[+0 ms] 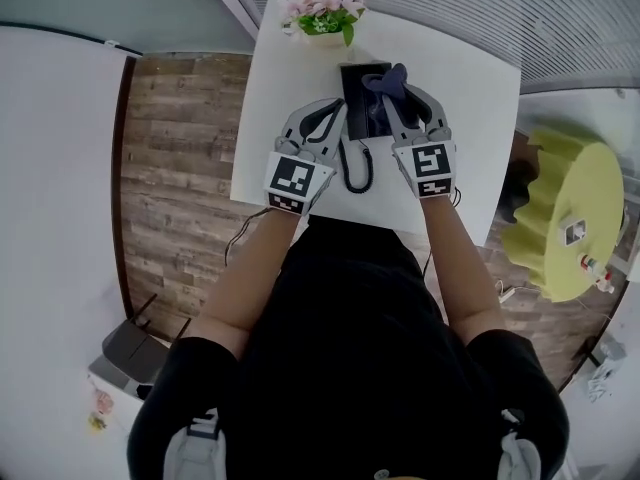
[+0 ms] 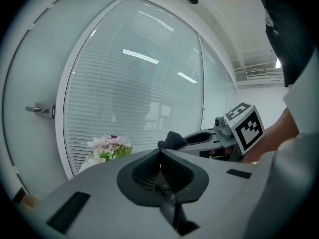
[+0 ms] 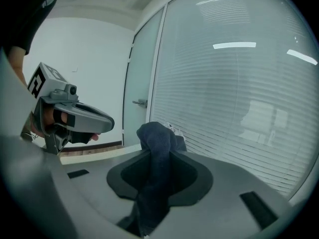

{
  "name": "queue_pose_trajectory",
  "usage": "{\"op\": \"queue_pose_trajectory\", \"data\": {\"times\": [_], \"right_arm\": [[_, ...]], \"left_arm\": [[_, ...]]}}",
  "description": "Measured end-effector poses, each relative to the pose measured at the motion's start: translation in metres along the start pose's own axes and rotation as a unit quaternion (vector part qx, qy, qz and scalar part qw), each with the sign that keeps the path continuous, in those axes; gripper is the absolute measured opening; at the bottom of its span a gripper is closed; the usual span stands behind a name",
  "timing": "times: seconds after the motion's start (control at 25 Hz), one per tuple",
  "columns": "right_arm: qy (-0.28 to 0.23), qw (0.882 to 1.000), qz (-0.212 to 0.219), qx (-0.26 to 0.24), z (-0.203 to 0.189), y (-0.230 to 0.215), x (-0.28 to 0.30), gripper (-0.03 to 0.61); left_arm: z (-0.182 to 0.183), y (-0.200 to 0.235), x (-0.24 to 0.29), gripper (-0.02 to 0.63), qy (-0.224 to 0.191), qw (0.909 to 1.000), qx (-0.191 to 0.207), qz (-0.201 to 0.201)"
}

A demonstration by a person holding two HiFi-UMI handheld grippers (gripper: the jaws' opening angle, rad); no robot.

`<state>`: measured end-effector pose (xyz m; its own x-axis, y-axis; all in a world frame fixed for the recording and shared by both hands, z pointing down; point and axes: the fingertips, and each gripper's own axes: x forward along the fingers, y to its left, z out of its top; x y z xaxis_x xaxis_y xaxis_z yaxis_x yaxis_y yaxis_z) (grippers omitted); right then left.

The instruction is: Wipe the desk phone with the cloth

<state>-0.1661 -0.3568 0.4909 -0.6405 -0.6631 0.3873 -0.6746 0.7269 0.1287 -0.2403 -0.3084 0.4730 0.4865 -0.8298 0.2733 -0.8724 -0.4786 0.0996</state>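
Black-shirted shoulders and bare forearms filled the near edge, reaching to a white table [image 1: 275, 98]. On it lay the black desk phone [image 1: 360, 93], its cord [image 1: 357, 173] looping nearer. Over the phone's far right, the right gripper [image 3: 158, 151] was clamped on a dark blue cloth [image 3: 155, 133] (black-and-white square markers topped both grippers). Just left of the phone, the left gripper [image 2: 160, 156] had its jaws pressed together on nothing. Pink flowers [image 1: 325, 6] stood at the far edge.

Black short-sleeved shirt [image 1: 350, 328] — grey left gripper [image 1: 328, 116], right gripper [image 1: 400, 96], black-and-white marker cubes [image 1: 292, 181].
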Motion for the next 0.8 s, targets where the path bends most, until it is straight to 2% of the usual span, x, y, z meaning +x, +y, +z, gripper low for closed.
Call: {"op": "queue_pose_trajectory", "data": {"times": [0.2, 0.56, 0.8], "right_arm": [[0.019, 1.0, 0.003, 0.0, -0.029, -0.013, 0.038, 0.106], [0.055, 0.998, -0.003, -0.039, -0.071, -0.017, 0.091, 0.106], [0.077, 0.996, 0.004, -0.054, -0.099, -0.008, 0.095, 0.106]], "left_arm": [[-0.023, 0.012, 0.033, 0.011, 0.01, 0.9994, -0.032, 0.013], [-0.052, 0.032, 0.067, 0.011, 0.03, 0.998, -0.047, 0.03], [-0.066, 0.032, 0.071, 0.011, 0.038, 0.9972, -0.057, 0.03]]}}
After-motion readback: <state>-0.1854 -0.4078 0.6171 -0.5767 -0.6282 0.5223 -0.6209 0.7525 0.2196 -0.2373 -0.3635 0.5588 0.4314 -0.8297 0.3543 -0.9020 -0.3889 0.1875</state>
